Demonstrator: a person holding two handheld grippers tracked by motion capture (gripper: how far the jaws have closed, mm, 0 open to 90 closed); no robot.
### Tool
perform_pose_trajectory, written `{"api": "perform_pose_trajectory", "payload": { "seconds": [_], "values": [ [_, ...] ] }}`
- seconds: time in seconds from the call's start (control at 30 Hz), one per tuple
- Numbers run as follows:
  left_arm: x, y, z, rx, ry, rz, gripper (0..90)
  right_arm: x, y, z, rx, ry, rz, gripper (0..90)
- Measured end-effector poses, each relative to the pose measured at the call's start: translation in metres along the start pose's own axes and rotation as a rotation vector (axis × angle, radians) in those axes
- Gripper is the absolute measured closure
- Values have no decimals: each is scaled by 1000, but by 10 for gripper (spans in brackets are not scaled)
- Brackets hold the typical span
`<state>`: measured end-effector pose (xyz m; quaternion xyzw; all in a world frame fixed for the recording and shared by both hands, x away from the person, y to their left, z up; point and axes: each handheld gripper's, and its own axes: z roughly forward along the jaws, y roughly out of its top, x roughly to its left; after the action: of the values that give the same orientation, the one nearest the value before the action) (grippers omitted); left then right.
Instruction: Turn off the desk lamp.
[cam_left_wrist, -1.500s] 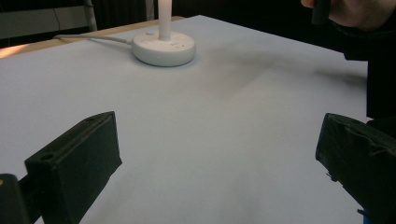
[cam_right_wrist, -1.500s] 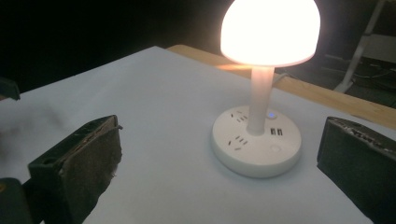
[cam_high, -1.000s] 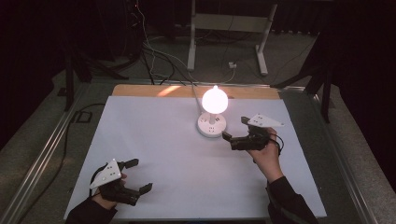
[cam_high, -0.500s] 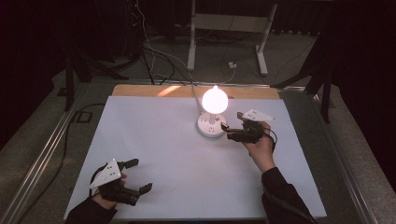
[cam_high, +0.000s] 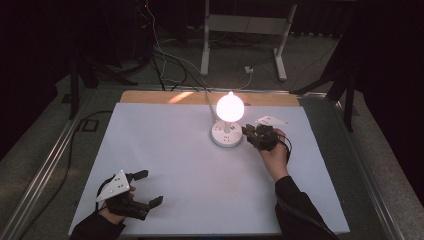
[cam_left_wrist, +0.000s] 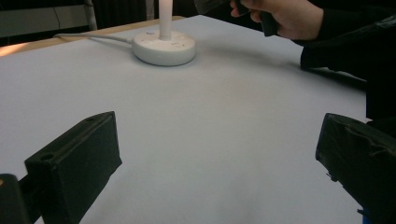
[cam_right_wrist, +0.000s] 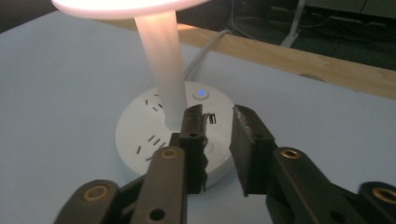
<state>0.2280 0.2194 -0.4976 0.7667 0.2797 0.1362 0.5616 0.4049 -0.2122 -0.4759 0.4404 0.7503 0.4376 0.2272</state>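
A lit lamp with a glowing round bulb (cam_high: 230, 106) stands on a round white socket base (cam_high: 226, 136) at the back middle of the table. My right gripper (cam_high: 248, 132) is at the base's right edge. In the right gripper view its jaws hover just over the base (cam_right_wrist: 154, 140), beside the lamp's stem (cam_right_wrist: 163, 70), a narrow gap apart with nothing between them. A small blue light (cam_right_wrist: 201, 93) glows on the base. My left gripper (cam_high: 145, 187) rests at the front left, wide open and empty; its view shows the base (cam_left_wrist: 163, 46) far off.
A white sheet (cam_high: 175, 150) covers the table, with a wooden strip (cam_high: 150, 96) along the back edge. The base's white cable (cam_high: 207, 95) runs off the back. A metal stand (cam_high: 240, 25) and loose cables lie on the floor behind.
My right gripper has moved left and a little forward, up to the lamp's base. The left gripper has stayed put.
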Motion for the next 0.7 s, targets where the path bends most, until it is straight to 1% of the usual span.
{"api": "perform_pose_trajectory", "payload": {
  "seconds": [0.07,0.1,0.13,0.17,0.2,0.27,0.43,0.57,0.7],
  "values": [
    [0,0,0,1,1,-2,5,1,-1,2,-1,-13,-6,831],
    [0,0,0,1,2,-1,5,1,-1,2,-1,-13,-6,831],
    [0,0,0,2,1,-2,5,1,-2,4,0,-21,-8,875],
    [0,0,0,1,0,0,5,2,-3,5,1,-31,-12,891],
    [0,0,0,-1,0,-1,5,2,-3,6,0,-39,-10,893],
    [0,0,0,2,1,-2,5,2,-3,8,2,-40,0,894],
    [0,0,0,3,0,-1,5,4,-4,14,17,-38,-3,895],
    [0,0,0,2,-1,1,5,6,-7,22,39,-36,-1,896],
    [0,0,0,4,0,1,5,8,-9,27,50,-35,-5,896]
  ]
}}
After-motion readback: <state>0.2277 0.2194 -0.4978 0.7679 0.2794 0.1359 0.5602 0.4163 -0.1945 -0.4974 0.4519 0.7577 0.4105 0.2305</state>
